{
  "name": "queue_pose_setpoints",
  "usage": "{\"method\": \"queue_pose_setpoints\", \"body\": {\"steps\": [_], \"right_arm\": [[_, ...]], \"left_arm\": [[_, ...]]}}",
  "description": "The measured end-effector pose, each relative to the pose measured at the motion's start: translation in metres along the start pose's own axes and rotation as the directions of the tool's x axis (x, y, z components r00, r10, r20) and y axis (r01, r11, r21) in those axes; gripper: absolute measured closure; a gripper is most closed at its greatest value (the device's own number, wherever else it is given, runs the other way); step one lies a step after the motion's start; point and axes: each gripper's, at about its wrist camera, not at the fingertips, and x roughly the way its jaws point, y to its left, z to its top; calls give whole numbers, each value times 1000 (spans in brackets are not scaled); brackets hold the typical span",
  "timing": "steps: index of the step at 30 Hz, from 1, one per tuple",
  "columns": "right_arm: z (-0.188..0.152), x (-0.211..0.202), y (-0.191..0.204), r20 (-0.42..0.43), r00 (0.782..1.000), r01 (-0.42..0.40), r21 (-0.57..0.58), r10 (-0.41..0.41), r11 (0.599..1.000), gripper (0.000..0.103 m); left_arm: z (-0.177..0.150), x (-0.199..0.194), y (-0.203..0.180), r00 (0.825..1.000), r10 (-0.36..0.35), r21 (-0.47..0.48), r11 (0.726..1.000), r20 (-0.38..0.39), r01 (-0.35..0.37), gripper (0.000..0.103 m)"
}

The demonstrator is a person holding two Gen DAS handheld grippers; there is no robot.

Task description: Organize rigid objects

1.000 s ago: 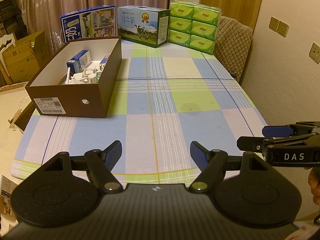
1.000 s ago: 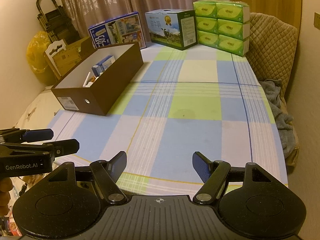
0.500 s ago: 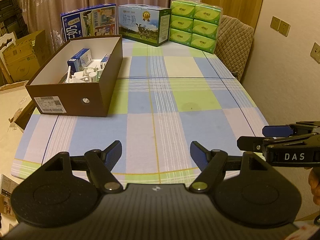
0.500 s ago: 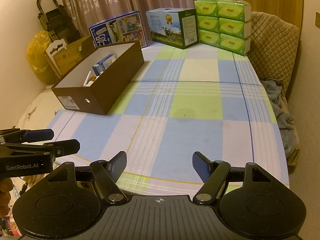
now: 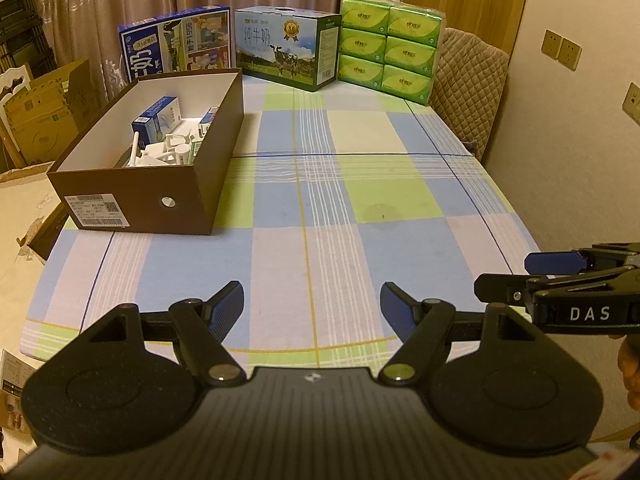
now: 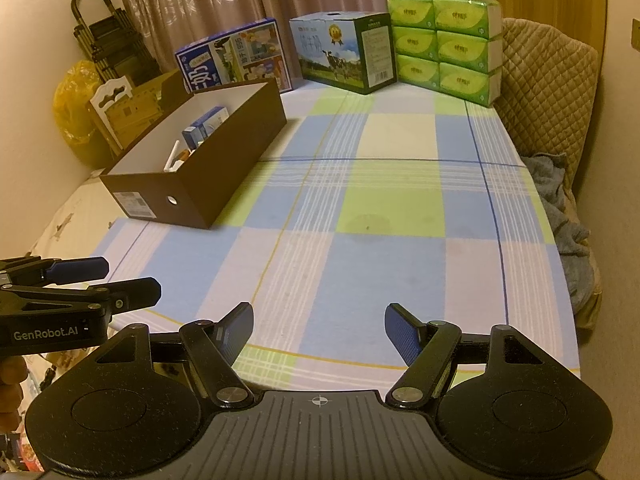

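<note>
A brown open box (image 5: 176, 184) (image 6: 208, 196) stands at the table's left. Inside lie a blue-and-white carton (image 5: 157, 117) (image 6: 204, 126) and several small white items (image 5: 164, 152). My left gripper (image 5: 312, 300) is open and empty above the table's near edge; it also shows at the left of the right wrist view (image 6: 132, 282). My right gripper (image 6: 319, 322) is open and empty beside it; it also shows at the right of the left wrist view (image 5: 506, 274).
The checked tablecloth (image 5: 396, 196) covers the table. At the far end stand a blue milk carton box (image 5: 176, 42), a green-and-blue milk box (image 5: 286, 52) and stacked green tissue packs (image 5: 390, 46). A padded chair (image 5: 470, 84) stands at the far right, cardboard boxes (image 5: 36, 116) at the left.
Both grippers have drifted slightly back and up; the view shifts a little. Both stay open and empty.
</note>
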Motion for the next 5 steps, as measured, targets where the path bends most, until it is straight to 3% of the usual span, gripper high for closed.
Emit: {"method": "queue_pose_setpoints", "body": {"steps": [5], "right_arm": [[0, 3, -3, -5, 1000, -3, 3, 3, 1000, 33]], "left_arm": [[3, 5, -4, 1000, 5, 2, 1000, -11, -5, 31]]}}
